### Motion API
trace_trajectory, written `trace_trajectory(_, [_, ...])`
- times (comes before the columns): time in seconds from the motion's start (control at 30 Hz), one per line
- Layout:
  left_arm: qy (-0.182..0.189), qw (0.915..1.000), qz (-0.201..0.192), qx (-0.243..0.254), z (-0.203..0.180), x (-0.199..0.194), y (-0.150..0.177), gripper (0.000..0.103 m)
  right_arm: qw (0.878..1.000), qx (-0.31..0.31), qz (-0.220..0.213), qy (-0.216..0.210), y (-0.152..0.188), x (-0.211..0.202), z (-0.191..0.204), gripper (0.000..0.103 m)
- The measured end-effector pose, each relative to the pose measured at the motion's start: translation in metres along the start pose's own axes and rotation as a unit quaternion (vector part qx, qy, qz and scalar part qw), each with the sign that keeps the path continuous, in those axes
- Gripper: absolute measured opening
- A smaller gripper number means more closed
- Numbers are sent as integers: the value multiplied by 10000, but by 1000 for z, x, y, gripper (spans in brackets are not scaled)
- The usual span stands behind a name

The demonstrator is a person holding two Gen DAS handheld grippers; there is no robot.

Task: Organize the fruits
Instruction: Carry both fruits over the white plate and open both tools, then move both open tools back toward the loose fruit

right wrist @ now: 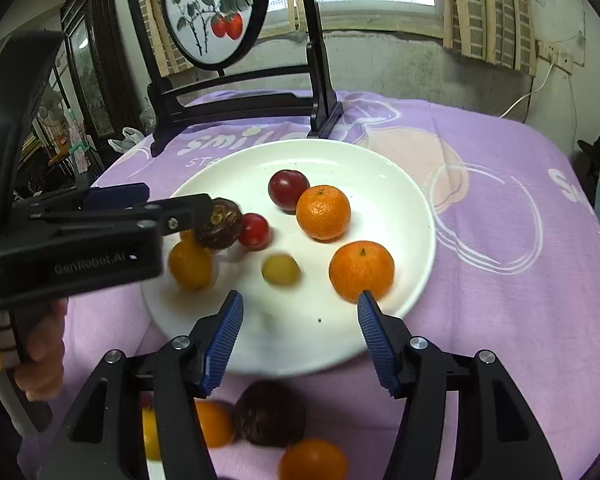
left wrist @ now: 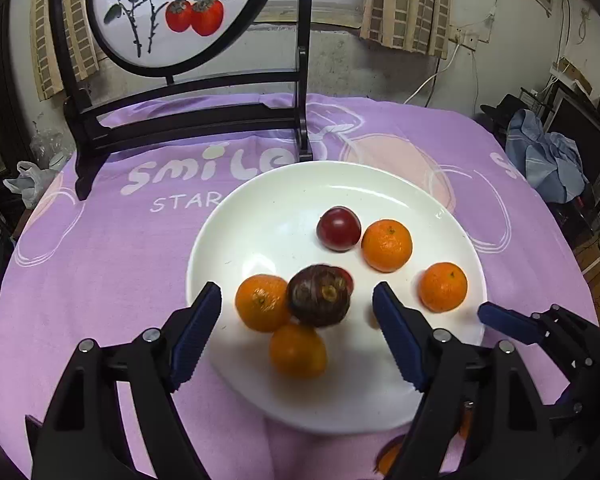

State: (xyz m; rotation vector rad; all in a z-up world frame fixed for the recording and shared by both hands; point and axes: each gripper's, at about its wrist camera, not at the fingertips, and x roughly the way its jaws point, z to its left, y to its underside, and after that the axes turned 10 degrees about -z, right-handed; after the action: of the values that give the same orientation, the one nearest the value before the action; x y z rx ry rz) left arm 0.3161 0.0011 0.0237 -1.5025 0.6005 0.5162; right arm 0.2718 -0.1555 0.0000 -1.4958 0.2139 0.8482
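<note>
A white plate (left wrist: 259, 200) (right wrist: 380, 168) sits on the purple cloth and holds several oranges, red plums and a small yellow fruit (right wrist: 280, 270). My left gripper (left wrist: 297, 304) is open above the plate's near side, with a dark brown fruit (left wrist: 319, 295) (right wrist: 219, 224) between its spread fingers, blurred and touching neither pad. My right gripper (right wrist: 300, 308) is open and empty over the plate's near rim, next to an orange (right wrist: 361, 270). Below it on the cloth lie another brown fruit (right wrist: 268, 414) and oranges (right wrist: 312, 460).
A dark wooden stand with a round painted screen (left wrist: 171, 12) (right wrist: 215, 12) stands at the back of the table. The table edge drops off at right, with blue cloth and clutter (left wrist: 548, 156) beyond. My right gripper's finger shows in the left wrist view (left wrist: 508, 320).
</note>
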Motion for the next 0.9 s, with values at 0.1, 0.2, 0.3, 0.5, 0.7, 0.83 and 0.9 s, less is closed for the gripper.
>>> trace_trajectory(0.1, [-138, 9998, -4, -107, 7, -15, 8, 84, 10000, 7, -2, -37, 6, -15, 0, 60])
trace_trajectory(0.2, [-107, 9997, 7, -222, 14, -30, 18, 87, 10000, 47, -22, -68, 15, -33, -1, 62])
trace_trajectory(0.3, [-116, 9996, 67, -261, 18, -48, 35, 89, 10000, 27, -2, -67, 27, -49, 0, 62])
trace_trajectory(0.5, [-291, 9995, 32, -121, 15, -81, 72, 92, 9998, -104, 127, -76, 60, -83, 9, 63])
trace_trajectory(0.7, [-302, 9995, 89, -92, 11, -98, 104, 93, 9991, -230, 286, -207, 91, -105, 30, 63])
trace_trajectory(0.83, [-401, 9990, 128, -165, 15, -99, 122, 93, 9983, -304, 430, -253, 108, -105, 46, 63])
trace_trajectory(0.9, [-439, 9987, 147, -216, 18, -97, 127, 93, 9977, -337, 525, -259, 115, -101, 54, 63])
